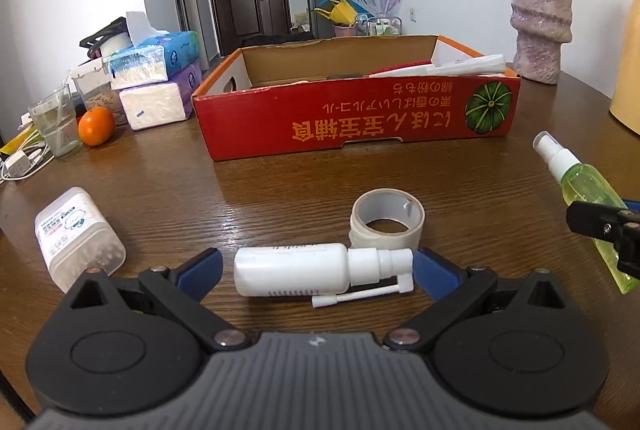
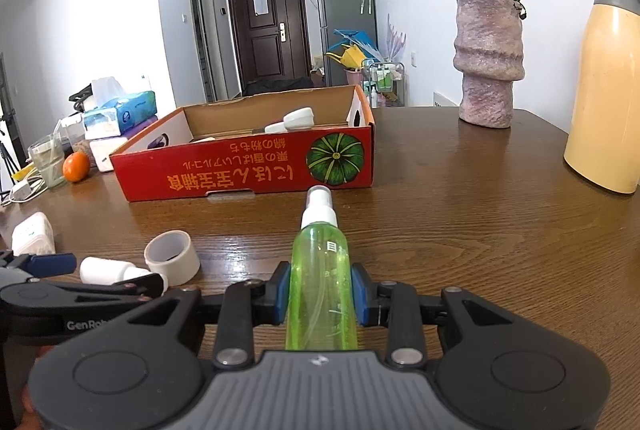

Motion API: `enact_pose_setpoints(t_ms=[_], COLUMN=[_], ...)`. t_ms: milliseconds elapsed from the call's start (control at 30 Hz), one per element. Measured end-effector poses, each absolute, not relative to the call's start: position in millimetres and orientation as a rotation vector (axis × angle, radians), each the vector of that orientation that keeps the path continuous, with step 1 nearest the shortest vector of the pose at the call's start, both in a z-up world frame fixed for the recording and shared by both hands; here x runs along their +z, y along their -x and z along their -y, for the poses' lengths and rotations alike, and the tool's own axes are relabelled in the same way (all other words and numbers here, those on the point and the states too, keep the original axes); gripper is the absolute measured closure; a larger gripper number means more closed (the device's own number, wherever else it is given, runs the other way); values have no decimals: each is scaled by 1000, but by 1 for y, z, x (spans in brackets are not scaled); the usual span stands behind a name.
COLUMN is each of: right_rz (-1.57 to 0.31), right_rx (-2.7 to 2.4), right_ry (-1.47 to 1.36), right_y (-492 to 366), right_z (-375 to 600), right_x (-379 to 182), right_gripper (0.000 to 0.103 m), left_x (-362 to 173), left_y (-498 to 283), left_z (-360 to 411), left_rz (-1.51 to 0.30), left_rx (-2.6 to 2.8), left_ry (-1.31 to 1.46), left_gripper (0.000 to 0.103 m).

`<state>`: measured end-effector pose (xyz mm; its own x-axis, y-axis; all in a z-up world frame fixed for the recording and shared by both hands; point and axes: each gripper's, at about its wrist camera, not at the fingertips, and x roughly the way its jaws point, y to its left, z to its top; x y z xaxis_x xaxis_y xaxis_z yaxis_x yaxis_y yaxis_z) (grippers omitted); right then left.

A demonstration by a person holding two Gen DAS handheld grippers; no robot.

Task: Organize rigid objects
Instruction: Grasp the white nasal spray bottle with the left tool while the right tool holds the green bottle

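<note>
Right wrist view: green spray bottle [image 2: 322,278] is clamped for boxing, while left gripper [image 1: 316,268] is spread wide around white bottle [image 1: 292,270] at 6 o'clock.

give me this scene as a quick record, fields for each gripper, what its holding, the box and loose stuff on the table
left gripper: open, fingers either side of the white spray bottle lying on the table
right gripper: shut on the green spray bottle, nozzle pointing forward
box: red cardboard, open top, white items inside
loose items: tape roll, clear container
</note>
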<state>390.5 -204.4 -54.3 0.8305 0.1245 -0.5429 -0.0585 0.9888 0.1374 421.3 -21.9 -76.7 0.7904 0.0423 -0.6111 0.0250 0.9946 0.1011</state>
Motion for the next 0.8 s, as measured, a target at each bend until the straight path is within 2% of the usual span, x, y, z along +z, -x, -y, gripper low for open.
enact_pose_setpoints(t_ms=[600,667,767,800], right_rz=[-587,-584,-578,-577], right_rx=[83,84,85,85], right_ry=[-107,-108,-107,-108], right_y=[-391,-391,-391,-391], right_z=[202,202,202,202], right_x=[-57,-56,-57,-57], right_gripper=[73,73,73,73], left_x=[-80,-80,-80,-79], left_y=[-440,-439,-438,-438], left_z=[7,6,6,6], left_rz=[-702,-701,-699,-695], left_rx=[31,23,24,26], left_ry=[72,73,66,62], left_gripper=[0,5,7,20])
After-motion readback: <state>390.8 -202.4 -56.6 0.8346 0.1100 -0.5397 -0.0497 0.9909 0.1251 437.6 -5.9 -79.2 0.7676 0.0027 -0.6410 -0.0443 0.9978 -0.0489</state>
